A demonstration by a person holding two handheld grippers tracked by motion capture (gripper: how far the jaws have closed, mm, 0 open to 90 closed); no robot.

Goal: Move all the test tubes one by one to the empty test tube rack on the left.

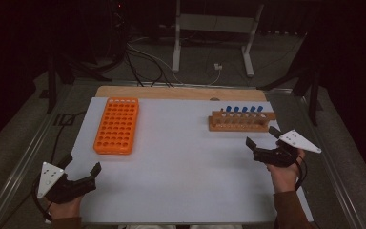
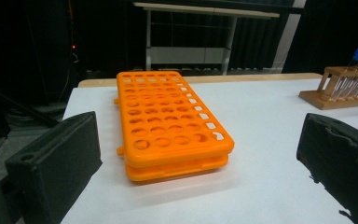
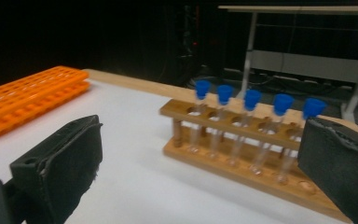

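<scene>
My two grippers hover low over a white table [image 1: 181, 157], both with jaws spread wide and nothing between them. The left gripper [image 1: 83, 179] sits at the near left corner, its padded black jaws framing an orange rack [image 1: 117, 125] in the left gripper view: a flat, rectangular plastic block in two stacked layers, its top pierced by rows of round holes, all of them bare. The right gripper [image 1: 262, 138] hangs near the right edge, just short of a wooden rack [image 1: 240, 122], a pale, smooth-grained stand of two rails on end posts. Five clear tubes [image 3: 242, 126] with blue caps [image 3: 251, 99] stand upright in it in a single row; a sixth hole at one end looks vacant, though the dim light makes that hard to confirm. The two racks lie well apart, at opposite sides of the far half of the table. A strip of bare wood [image 1: 181, 92] edges the table's far side. Beyond it, on the dark floor, stand the white metal legs [image 1: 176, 43] of a frame and a tangle of cables [image 1: 143, 62].
</scene>
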